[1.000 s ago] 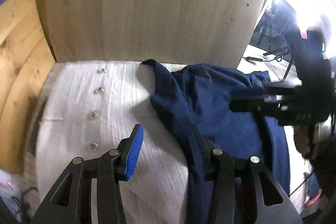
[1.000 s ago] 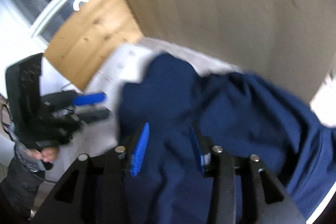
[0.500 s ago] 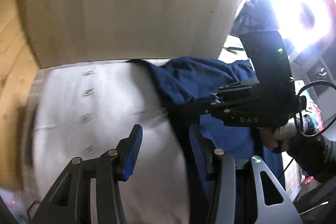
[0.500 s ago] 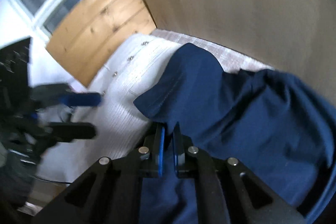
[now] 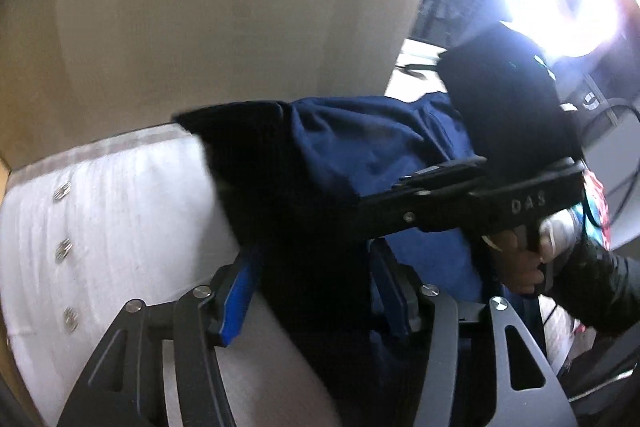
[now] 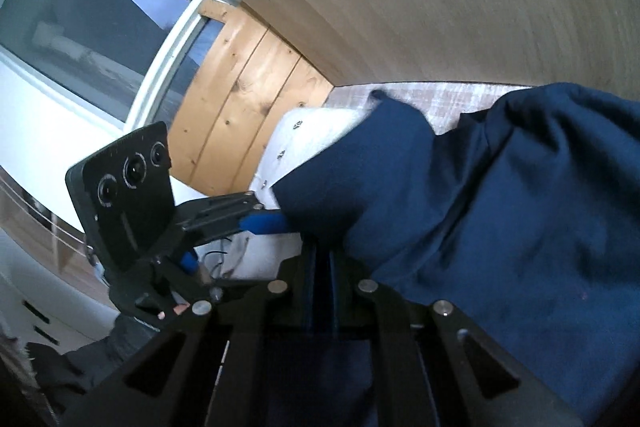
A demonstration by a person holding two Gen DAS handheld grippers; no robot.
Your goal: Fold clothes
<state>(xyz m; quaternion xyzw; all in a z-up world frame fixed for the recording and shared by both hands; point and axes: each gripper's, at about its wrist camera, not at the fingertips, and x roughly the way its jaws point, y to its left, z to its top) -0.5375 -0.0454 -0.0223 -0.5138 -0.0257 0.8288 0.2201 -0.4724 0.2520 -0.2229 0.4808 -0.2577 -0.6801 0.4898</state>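
right gripper (image 6: pixel 320 263): fingers clenched tight on a fold of the navy garment (image 6: pixel 500 227), the cloth pinched between the blue pads and draping over the frame
left gripper (image 5: pixel 316 291): jaws opening; a dark fold of the navy garment (image 5: pixel 360 155) runs between the fingers (image 5: pixel 236 291), and the pads do not press on it
left gripper seen from the right wrist: its blue fingertip (image 6: pixel 262 223) sits at the garment's near edge, just over the white cloth
right gripper seen from the left wrist: black body marked DAS (image 5: pixel 472 199), reaching across the garment, held by a hand (image 5: pixel 520 263) in a dark sleeve
navy garment: bunched and lifted, lying partly over the white garment (image 5: pixel 112 227), its far corner near the wall panel
white garment: ribbed, flat beneath, a row of small metal snaps (image 5: pixel 64 251) along its left side
surroundings: pale wood panel (image 5: pixel 220 7) behind, pine boards (image 6: pixel 244 99) and a window (image 6: pixel 92 27) to the left
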